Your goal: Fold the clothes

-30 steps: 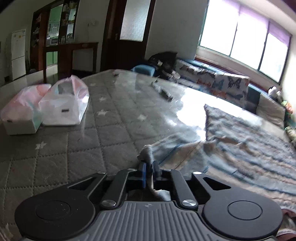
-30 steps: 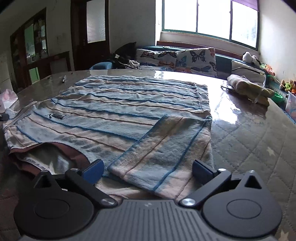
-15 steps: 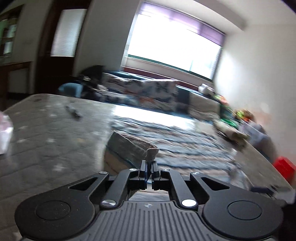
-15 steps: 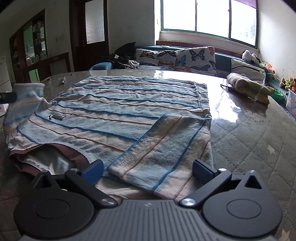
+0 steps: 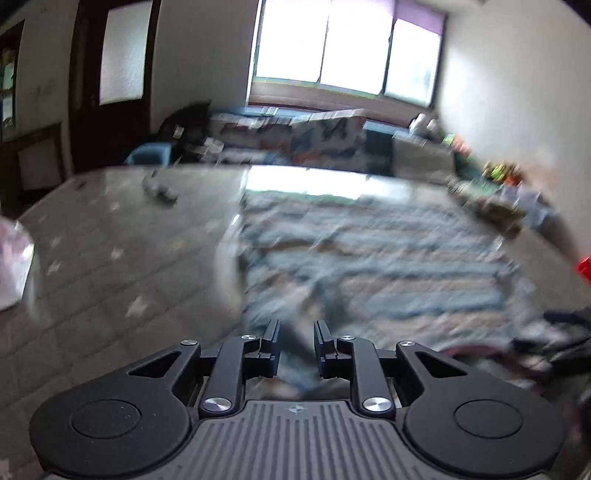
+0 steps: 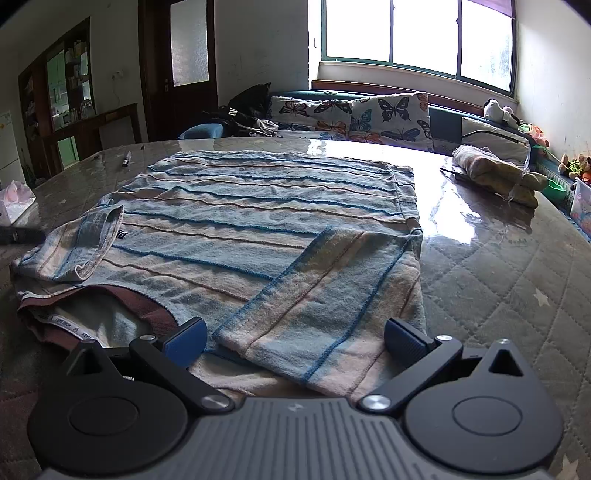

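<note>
A: Start nearest. What are the tools doing?

B: The right gripper point(image 6: 293, 338) hangs low over the near edge of the striped shirt point(image 6: 258, 221), jaws spread wide and clasping nothing. The folded right sleeve point(image 6: 325, 306) lies flat between its blue pads point(image 6: 186, 336), though neither pad presses on it.

A: And the left one?

B: The left gripper point(image 5: 295, 341) has just been opening its jaws. A narrow gap now shows between the fingers, with only blurred striped cloth beyond it; nothing is pinched. That view is smeared, so fine detail is lost.

A: Where does the shirt sit?

B: Spread face up on the quilted table cover point(image 6: 517, 280), filling the middle of the right wrist view. Its maroon collar point(image 6: 122, 295) is at about eight o'clock, just beside the right gripper's left finger. The left sleeve point(image 6: 94, 240) is folded inward onto the chest at nine o'clock, near a small dark logo point(image 6: 122, 234).

A: Farther out?

B: A black marker point(image 6: 126, 159) lies on the table at eleven o'clock, past the hem. A rolled bundle of cloth point(image 6: 495, 171) sits at two o'clock, well apart from the shirt. A pink and white plastic bag point(image 6: 14, 201) rests at the far left edge. Beyond the table, butterfly cushions point(image 6: 369, 114) line a bench beneath the bright window point(image 6: 417, 33).
</note>
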A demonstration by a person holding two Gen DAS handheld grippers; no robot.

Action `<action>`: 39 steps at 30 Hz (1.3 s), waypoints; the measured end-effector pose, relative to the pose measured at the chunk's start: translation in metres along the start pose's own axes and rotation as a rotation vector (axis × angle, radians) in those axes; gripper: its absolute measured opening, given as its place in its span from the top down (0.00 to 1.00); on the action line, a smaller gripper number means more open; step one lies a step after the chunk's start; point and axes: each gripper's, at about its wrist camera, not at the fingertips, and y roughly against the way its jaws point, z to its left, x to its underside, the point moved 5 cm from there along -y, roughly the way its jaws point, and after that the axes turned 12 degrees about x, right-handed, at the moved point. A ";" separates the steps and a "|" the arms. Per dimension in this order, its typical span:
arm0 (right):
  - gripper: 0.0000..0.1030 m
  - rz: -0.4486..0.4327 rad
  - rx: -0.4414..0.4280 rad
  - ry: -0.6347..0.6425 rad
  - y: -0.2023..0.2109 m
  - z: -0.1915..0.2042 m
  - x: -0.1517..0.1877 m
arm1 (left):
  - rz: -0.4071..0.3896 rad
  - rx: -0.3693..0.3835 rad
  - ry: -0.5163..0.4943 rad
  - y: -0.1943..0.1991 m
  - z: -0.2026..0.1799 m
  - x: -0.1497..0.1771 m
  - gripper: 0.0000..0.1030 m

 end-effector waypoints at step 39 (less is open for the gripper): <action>0.00 0.094 -0.016 0.281 -0.023 0.142 -0.062 | 0.020 0.112 -0.006 0.015 0.027 0.019 0.56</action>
